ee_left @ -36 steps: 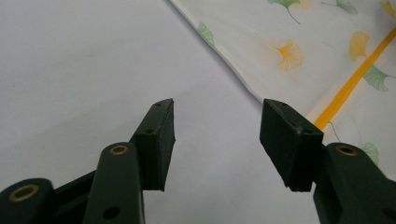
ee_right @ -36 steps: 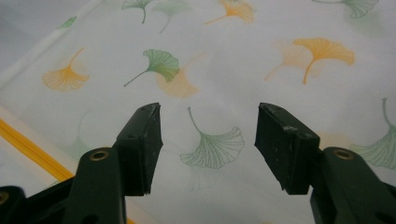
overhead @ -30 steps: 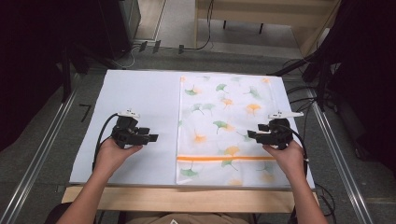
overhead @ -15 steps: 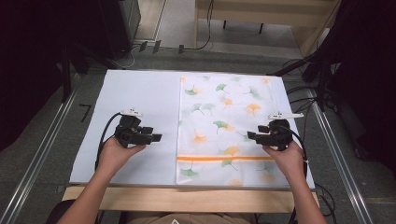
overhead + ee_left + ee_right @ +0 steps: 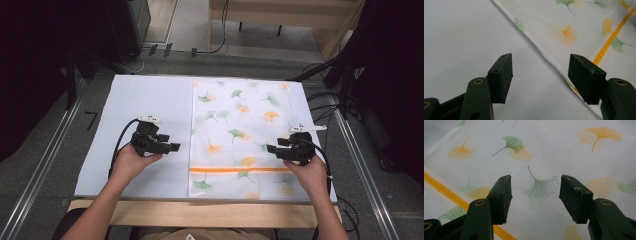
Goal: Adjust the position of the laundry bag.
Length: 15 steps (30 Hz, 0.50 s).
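Observation:
A white cloth printed with green and orange ginkgo leaves and crossed by an orange stripe lies flat on the right half of the table. My left gripper hovers over the bare white surface just left of the cloth's left edge. Its jaws have just been opening and hold nothing; the gripper stands open. My right gripper is over the cloth's right part, pointing left. It is open above a green leaf print, with nothing between the jaws.
A pale sheet covers the table; a wooden strip runs along its near edge. Metal rails flank both sides. Cables lie at the right, and dark furniture stands at the far left.
The left gripper has crept a little rightwards, closer to the cloth's left edge. The right gripper and the cloth stay where they were.

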Tool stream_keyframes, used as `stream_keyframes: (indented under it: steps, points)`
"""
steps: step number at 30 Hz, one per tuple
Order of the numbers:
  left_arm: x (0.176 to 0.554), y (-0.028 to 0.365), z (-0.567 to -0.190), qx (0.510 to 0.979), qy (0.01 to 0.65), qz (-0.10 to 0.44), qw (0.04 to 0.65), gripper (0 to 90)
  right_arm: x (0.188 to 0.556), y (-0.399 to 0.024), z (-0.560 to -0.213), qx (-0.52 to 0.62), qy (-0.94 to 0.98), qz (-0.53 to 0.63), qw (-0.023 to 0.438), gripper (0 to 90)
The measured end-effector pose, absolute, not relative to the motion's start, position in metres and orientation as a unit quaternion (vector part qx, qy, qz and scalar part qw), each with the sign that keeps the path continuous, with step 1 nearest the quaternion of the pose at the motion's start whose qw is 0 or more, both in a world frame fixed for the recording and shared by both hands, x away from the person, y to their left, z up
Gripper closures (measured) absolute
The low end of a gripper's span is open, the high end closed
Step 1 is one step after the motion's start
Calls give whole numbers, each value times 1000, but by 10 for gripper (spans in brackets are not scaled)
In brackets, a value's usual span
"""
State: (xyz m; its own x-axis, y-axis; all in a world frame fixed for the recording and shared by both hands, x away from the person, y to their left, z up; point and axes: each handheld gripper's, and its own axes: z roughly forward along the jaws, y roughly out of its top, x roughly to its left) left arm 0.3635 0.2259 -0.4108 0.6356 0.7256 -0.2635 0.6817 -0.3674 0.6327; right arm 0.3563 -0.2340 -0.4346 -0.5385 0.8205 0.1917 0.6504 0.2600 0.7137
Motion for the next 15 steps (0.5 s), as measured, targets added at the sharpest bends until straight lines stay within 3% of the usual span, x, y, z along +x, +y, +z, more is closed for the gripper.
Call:
stream_keyframes:
  steps: [15]
  points:
    - [366, 214, -413, 829, 420, 26, 370, 401, 352, -241, -438, 473, 789, 379, 101, 447]
